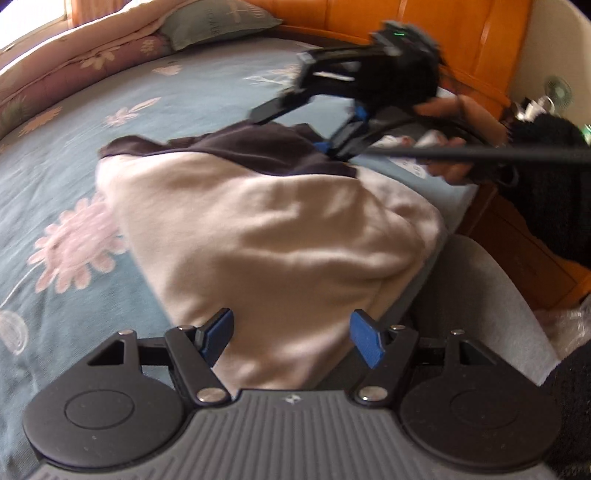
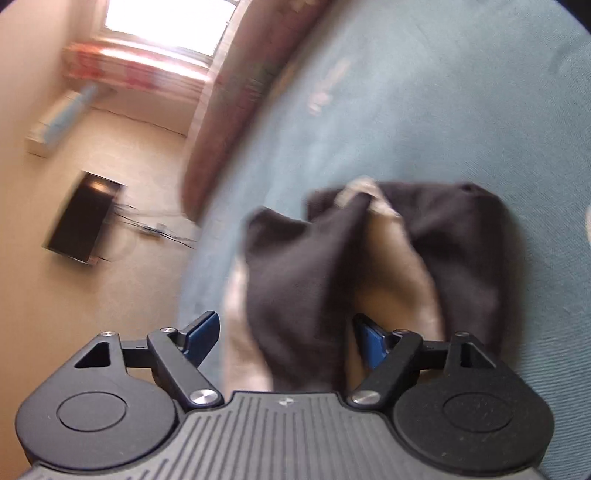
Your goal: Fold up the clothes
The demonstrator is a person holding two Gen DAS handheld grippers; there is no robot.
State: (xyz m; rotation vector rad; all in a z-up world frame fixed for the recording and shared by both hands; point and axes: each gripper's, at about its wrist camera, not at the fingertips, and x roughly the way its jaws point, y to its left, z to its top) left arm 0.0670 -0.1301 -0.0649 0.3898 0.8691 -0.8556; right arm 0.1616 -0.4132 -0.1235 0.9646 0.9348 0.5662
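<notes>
Television (image 2: pixel 83 218) only beyond right claw (image 2: pixel 286 341)

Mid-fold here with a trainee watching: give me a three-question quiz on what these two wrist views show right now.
1. True or false: the left gripper is clamped on the beige garment.
2. Multiple choice: the dark fabric lies at A) the near edge of the beige garment, B) its far edge, by the right gripper, C) on the pillow.
3. Fill in: the clothes rest on a blue ____ bedspread.

Key: 1 false, its jaws stand apart with nothing between them; 2 B; 3 floral.
</notes>
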